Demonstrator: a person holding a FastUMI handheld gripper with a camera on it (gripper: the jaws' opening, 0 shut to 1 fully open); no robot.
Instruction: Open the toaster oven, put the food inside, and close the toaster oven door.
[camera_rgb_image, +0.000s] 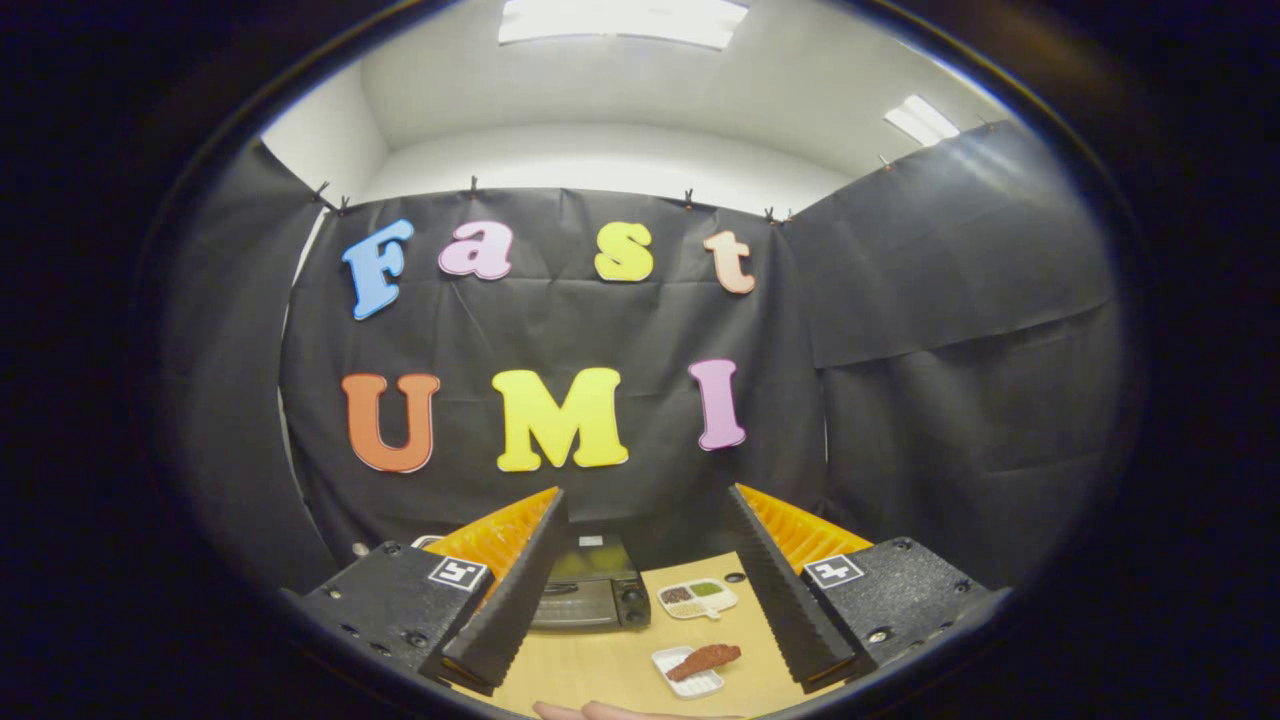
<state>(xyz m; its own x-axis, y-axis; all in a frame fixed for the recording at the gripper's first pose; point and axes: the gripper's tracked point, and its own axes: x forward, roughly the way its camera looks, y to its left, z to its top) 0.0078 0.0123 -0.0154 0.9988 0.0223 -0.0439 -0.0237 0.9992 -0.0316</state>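
Gripper view: the hand-held gripper (645, 590) hangs high, fingers wide apart and empty; between them on the wooden table (600, 675) sit a closed black toaster oven (590, 590) and a reddish-brown, likely light, crumbly food piece (705, 660) on a small white tray (688, 682); grip its middle gently.

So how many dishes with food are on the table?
2. A small tray with a reddish-brown piece sits nearest, between the open gripper fingers. A divided plate lies beyond it, right of the toaster oven. Others could be hidden behind the fingers.

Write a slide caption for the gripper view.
Open gripper above wooden table, closed black toaster oven and reddish-brown food piece ahead.
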